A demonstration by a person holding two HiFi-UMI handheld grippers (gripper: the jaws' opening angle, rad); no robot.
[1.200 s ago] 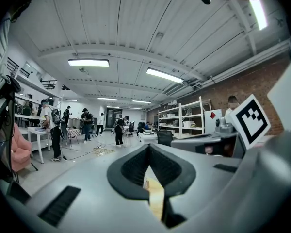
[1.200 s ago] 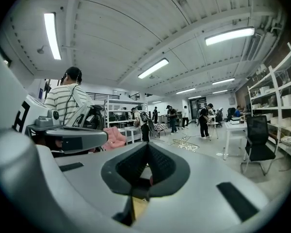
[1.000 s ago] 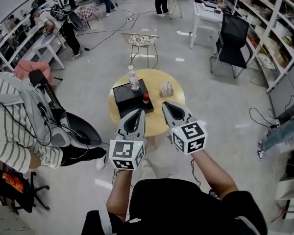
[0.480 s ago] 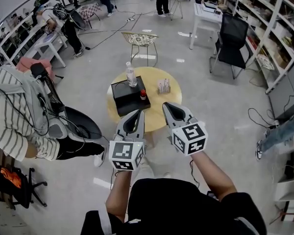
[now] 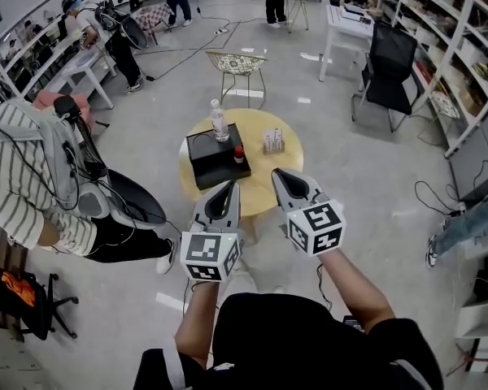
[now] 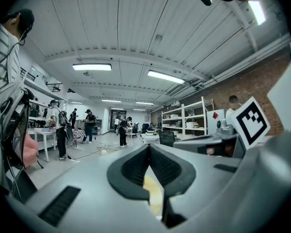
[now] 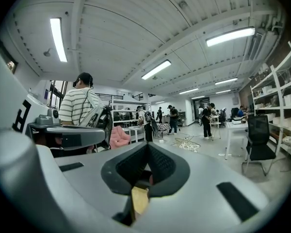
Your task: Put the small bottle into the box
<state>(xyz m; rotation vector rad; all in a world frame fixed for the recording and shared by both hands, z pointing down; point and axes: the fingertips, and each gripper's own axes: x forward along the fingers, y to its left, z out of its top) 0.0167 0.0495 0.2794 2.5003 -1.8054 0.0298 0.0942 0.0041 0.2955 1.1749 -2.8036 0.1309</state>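
**Two shut grippers hovering short of a round table with the small bottle on it**

The left gripper (image 5: 228,186) is pointing forward with its jaws pressed together and nothing between them. The right gripper (image 5: 279,173) is sitting just beside it, with its jaws likewise closed and empty. Both are being held over the near edge of a round yellow table (image 5: 270,190), and each has a marker cube at its rear, close to the person's hand.

The small bottle (image 5: 239,153), dark with a red cap, is standing upright beyond both gripper tips, roughly between their lines and a little nearer the left one. It is apart from both. It is sitting at the right edge of a black box (image 5: 214,159), which is lying flat on the table with its lid closed. It is too small to tell whether the bottle is resting on the lid or just beside the box.

A clear water bottle (image 5: 220,125) is standing at the box's far side, and a small rack of items (image 5: 272,142), too small to identify, is sitting on the table to the right.

In both gripper views, only a yellow sliver of the table is showing through the slot below the closed jaws. A person in a striped shirt (image 5: 20,189) is standing to the left, partly cut off by the frame.
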